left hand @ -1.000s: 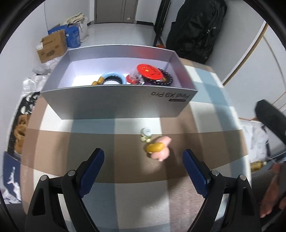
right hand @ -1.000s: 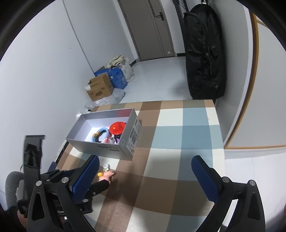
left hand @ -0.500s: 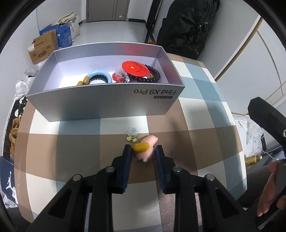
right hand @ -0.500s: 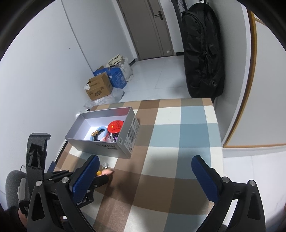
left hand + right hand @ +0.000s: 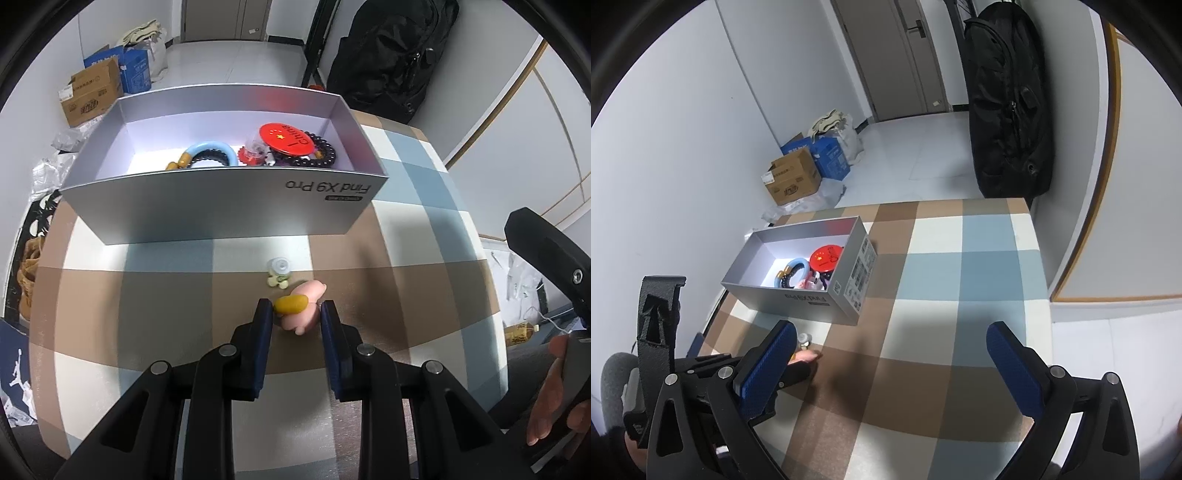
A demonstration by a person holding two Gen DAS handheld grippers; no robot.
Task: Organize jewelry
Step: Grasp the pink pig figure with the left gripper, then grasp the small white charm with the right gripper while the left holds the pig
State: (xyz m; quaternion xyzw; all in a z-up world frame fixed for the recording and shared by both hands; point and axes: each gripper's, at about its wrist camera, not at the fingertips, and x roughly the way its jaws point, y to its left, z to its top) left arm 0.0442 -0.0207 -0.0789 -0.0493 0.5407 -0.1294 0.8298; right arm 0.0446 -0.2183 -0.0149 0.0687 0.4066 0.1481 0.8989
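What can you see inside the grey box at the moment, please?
Inside the grey box: a red badge, dark bead bracelet and blue ring. The near wall hides their lower parts.

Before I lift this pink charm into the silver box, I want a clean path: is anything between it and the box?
The small green-and-white charm lies on the cloth between the pink charm and the silver box, whose near wall must be cleared. The left gripper brackets the pink charm.
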